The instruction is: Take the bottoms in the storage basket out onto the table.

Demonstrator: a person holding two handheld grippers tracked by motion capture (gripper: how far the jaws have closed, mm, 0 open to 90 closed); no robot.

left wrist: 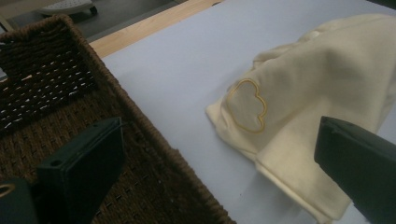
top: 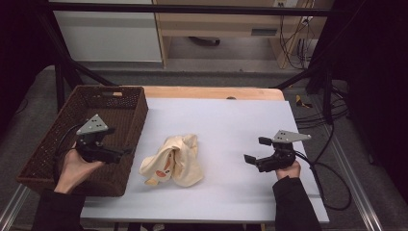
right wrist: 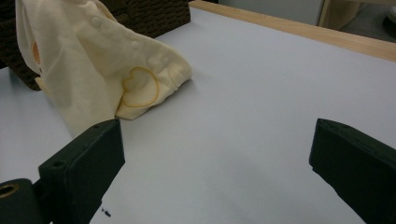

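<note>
A crumpled cream garment (top: 173, 161) with orange print lies in the middle of the white sheet (top: 231, 120). The left gripper view shows a stitched heart outline on the cloth (left wrist: 317, 93); the heart also shows on the garment (right wrist: 88, 70) in the right gripper view. My left gripper (top: 126, 153) hovers over the near right side of a brown wicker basket (top: 139, 115), open and pointing at the garment. Its jaws (left wrist: 219, 177) straddle the basket rim (left wrist: 154, 140) and hold nothing. My right gripper (top: 256, 149) stands open and empty to the right of the garment, its jaws (right wrist: 215, 172) above bare sheet.
The basket looks empty and takes up the table's left side. A wooden table edge (top: 211, 92) runs along the back of the sheet. Black frame bars and cables (top: 332, 163) sit to the right of the table.
</note>
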